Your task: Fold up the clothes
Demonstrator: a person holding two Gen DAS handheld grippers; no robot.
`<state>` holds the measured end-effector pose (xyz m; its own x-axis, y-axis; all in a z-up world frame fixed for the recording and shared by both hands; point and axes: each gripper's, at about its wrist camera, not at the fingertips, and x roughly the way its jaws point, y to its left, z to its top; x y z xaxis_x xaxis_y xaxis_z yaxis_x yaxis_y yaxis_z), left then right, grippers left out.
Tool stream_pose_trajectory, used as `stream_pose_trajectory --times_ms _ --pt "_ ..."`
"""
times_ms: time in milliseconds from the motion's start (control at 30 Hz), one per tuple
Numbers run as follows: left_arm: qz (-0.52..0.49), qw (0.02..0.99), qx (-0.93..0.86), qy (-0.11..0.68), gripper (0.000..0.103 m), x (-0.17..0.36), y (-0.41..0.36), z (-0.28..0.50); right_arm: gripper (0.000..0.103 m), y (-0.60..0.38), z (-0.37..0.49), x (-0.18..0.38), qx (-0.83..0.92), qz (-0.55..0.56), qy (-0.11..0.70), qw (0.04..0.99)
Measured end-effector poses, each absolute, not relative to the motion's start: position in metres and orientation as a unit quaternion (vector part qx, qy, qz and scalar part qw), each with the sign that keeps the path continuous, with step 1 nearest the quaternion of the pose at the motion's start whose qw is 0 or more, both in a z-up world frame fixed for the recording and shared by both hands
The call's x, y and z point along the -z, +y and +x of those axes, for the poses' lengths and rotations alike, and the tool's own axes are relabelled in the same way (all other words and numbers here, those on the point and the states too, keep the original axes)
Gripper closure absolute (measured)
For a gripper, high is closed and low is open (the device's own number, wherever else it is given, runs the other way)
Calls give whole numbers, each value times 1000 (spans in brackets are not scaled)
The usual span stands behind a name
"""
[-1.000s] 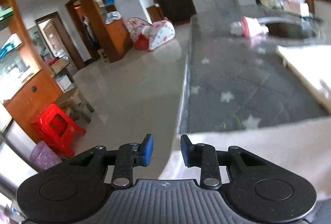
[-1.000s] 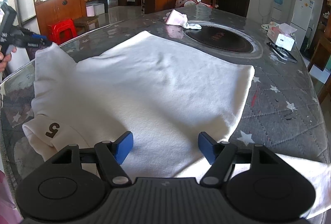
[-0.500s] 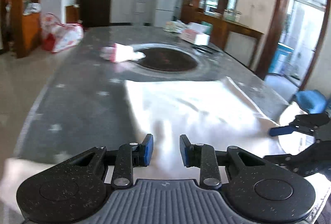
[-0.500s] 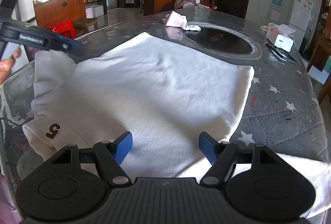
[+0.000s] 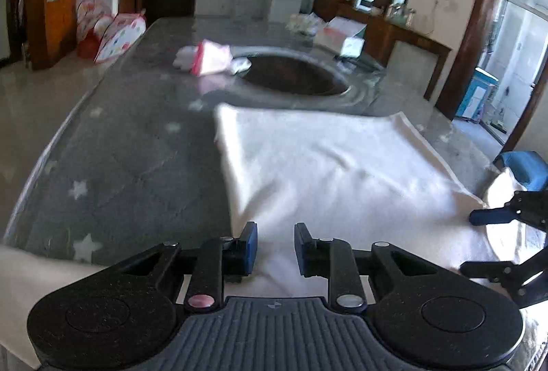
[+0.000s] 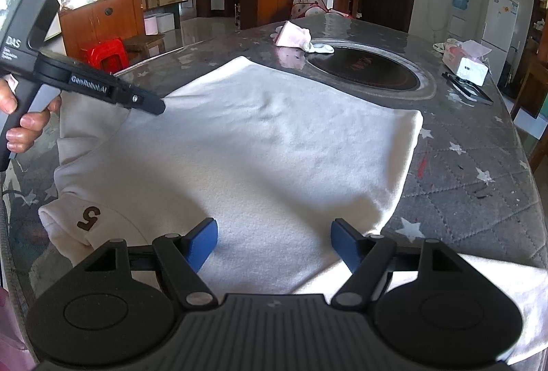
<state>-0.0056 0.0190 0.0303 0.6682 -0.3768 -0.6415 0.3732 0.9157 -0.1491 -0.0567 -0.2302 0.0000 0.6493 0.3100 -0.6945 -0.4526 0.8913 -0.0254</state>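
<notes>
A white sweatshirt (image 6: 274,152) lies spread flat on the grey star-patterned table (image 6: 472,158), with a brown "5" on its near left sleeve (image 6: 89,217). It also shows in the left wrist view (image 5: 328,176). My left gripper (image 5: 273,247) is over the garment's left shoulder edge, its blue pads slightly apart with nothing between them; it also appears in the right wrist view (image 6: 156,105). My right gripper (image 6: 274,242) is open wide and empty just above the garment's near edge; it shows at the right in the left wrist view (image 5: 493,241).
A pink and white folded cloth (image 6: 294,37) lies by a round dark inset (image 6: 363,69) at the table's middle. A tissue box (image 6: 464,63) and a dark flat object (image 6: 467,88) sit at the far right. A red stool (image 6: 106,54) stands on the floor left.
My left gripper has swung from facing the floor beyond the table's edge to facing across the table, and has moved in over the sweatshirt's shoulder. My right gripper has hardly moved.
</notes>
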Motion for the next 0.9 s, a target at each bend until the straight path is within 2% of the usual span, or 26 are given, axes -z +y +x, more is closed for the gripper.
stream_pose_trajectory --times_ms 333,533,700,900 --pt "38 911 192 364 74 -23 0 4 28 -226 -78 -10 -232 -117 355 898" --pt "90 909 243 327 69 -38 -24 -42 28 -217 -99 -13 -248 -153 343 893" --pt "127 896 289 311 64 -31 -41 -88 28 -209 -118 -10 -254 -185 325 892" --pt "182 898 290 278 58 -15 -51 -116 28 -214 -127 -11 -253 -165 320 898"
